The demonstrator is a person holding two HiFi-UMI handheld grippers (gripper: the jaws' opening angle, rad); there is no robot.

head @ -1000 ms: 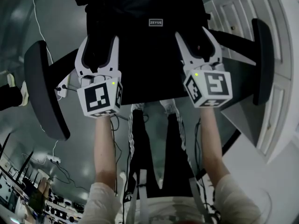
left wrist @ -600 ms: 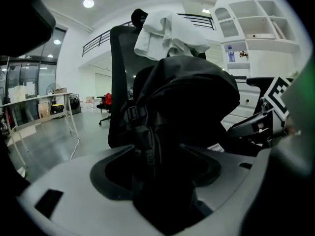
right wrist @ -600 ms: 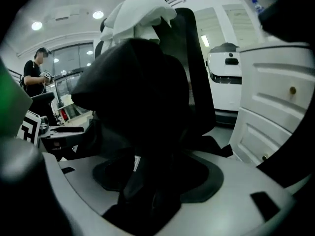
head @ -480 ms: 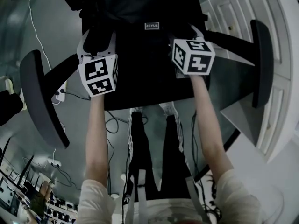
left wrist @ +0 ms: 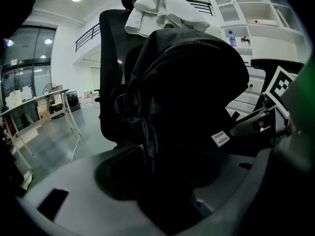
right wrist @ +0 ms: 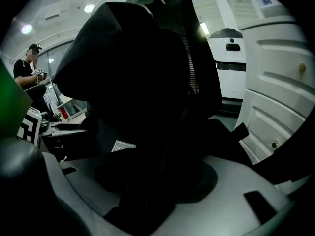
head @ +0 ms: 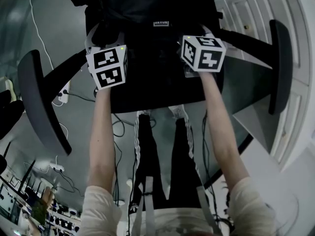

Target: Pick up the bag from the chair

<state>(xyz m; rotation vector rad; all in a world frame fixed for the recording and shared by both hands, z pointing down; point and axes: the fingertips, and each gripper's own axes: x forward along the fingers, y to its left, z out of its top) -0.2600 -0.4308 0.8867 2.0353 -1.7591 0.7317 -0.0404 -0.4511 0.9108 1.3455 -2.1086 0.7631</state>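
Note:
A black backpack (head: 147,6) with a small white label sits on the seat of a black office chair (head: 162,90). Both grippers are pushed into its lower front. My left gripper (head: 104,39) has dark bag fabric (left wrist: 147,146) bunched in the narrow gap between its grey jaws (left wrist: 165,200). My right gripper (head: 198,32) likewise holds a fold of the bag (right wrist: 133,82) between its jaws (right wrist: 145,200). In the head view the marker cubes hide most of the fingers.
The chair's armrests stand at the left (head: 39,102) and right (head: 280,63) of the grippers. A white towel (left wrist: 162,11) hangs over the chair back. White cabinets (head: 256,14) are close on the right. Cables (head: 64,92) lie on the floor. A person (right wrist: 27,68) stands far off.
Both grippers moved forward from over the seat's front edge into the bag. Their open fingers, plain a second ago, are now buried in the fabric.

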